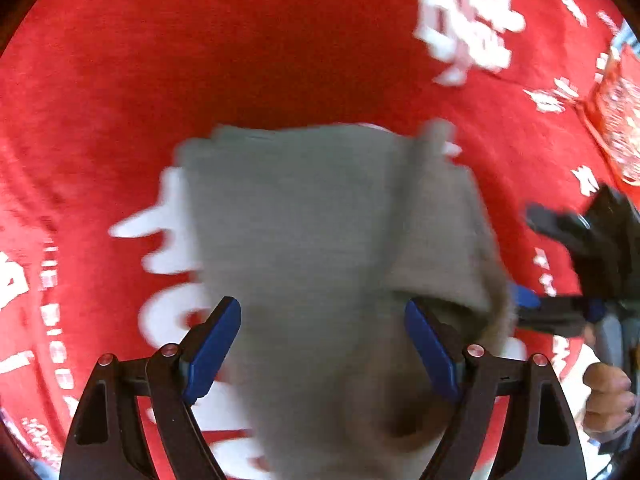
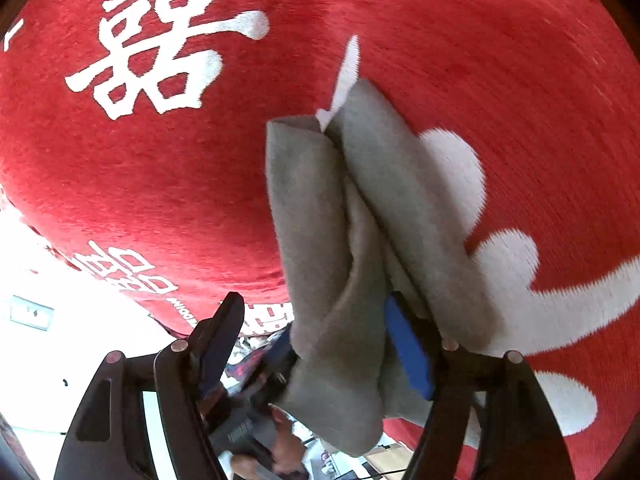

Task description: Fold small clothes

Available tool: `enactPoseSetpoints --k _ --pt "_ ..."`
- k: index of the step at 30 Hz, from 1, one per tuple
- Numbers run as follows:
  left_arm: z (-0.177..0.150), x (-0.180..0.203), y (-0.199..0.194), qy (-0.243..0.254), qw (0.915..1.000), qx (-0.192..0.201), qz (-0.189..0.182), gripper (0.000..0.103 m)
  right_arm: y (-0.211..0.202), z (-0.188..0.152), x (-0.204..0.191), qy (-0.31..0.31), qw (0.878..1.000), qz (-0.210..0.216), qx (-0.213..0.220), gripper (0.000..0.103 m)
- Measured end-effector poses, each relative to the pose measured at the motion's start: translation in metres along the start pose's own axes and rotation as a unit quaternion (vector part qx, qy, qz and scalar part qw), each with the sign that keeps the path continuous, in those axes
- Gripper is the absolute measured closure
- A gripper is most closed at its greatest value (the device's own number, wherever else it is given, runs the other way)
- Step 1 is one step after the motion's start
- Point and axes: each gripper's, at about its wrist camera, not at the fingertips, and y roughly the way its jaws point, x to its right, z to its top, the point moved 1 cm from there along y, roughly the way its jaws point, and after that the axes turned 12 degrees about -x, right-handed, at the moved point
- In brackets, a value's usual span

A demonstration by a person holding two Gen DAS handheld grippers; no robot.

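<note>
- Grey garment [image 1: 320, 240] hung bunched over the red cloth [image 1: 200, 60], far from flat.
- My left gripper [image 1: 322, 354] and right gripper [image 2: 316, 348] stood apart, fabric draped between.
- I judged the folding barely begun.

surface: red cloth [image 1: 280, 60] | print: white characters [image 2: 152, 40] | light: bright

You had a red cloth [image 1: 280, 40] with white characters [image 2: 160, 40] spread underneath, and a white floor [image 2: 48, 360] past its edge.
</note>
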Motion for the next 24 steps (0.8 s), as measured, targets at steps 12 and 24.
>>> enactPoseSetpoints --k 12,24 --pt "-0.027 0.021 -0.042 0.036 0.9979 0.031 -0.044 0.018 -0.012 0.021 0.002 -0.003 0.998 -0.039 -0.047 0.025" --pt "-0.037 -0.085 -0.007 -0.103 0.9936 0.005 0.045 0.018 0.02 0.003 -0.067 -0.136 0.953 -0.263 -0.068 0.089"
